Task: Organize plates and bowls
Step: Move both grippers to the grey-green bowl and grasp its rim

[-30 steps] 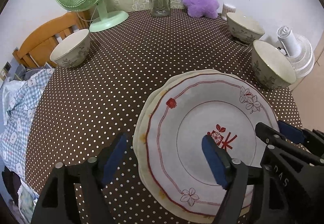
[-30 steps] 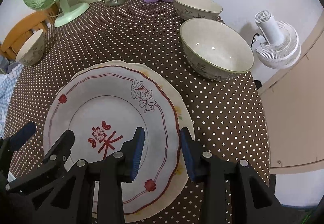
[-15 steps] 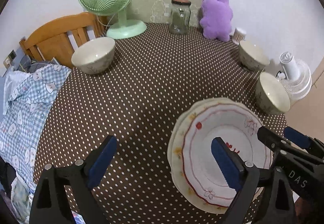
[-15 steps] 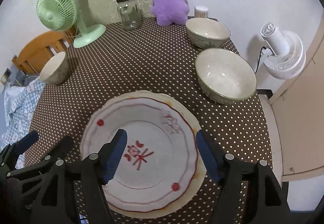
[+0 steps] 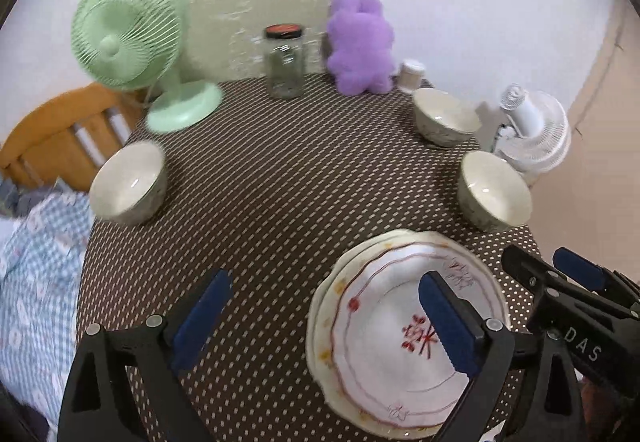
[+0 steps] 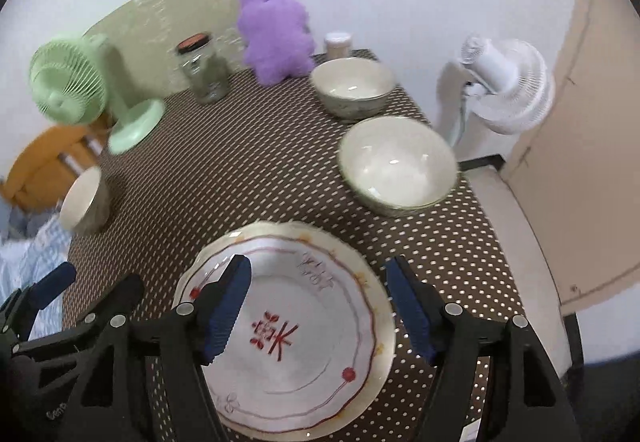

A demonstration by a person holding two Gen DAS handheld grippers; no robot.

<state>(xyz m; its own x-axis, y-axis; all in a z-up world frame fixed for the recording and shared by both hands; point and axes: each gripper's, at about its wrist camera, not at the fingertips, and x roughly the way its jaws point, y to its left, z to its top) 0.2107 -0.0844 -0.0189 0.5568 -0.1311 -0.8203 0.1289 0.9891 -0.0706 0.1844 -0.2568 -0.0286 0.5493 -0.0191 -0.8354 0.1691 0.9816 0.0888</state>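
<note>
On a desk draped in brown polka-dot cloth, two stacked plates lie near the front edge, the top one bearing a red character and flower motif at its centre. The letters "DAS" read white on the right gripper, seen in the left wrist view. Both grippers hover above the stack, holding nothing: the left gripper gapes wide, one finger over bare cloth, and the right's jaws have just been opening, parted over the plate. Two bowls sit by the right edge, a third bowl at the left edge. The desk's middle lies open between them.
</note>
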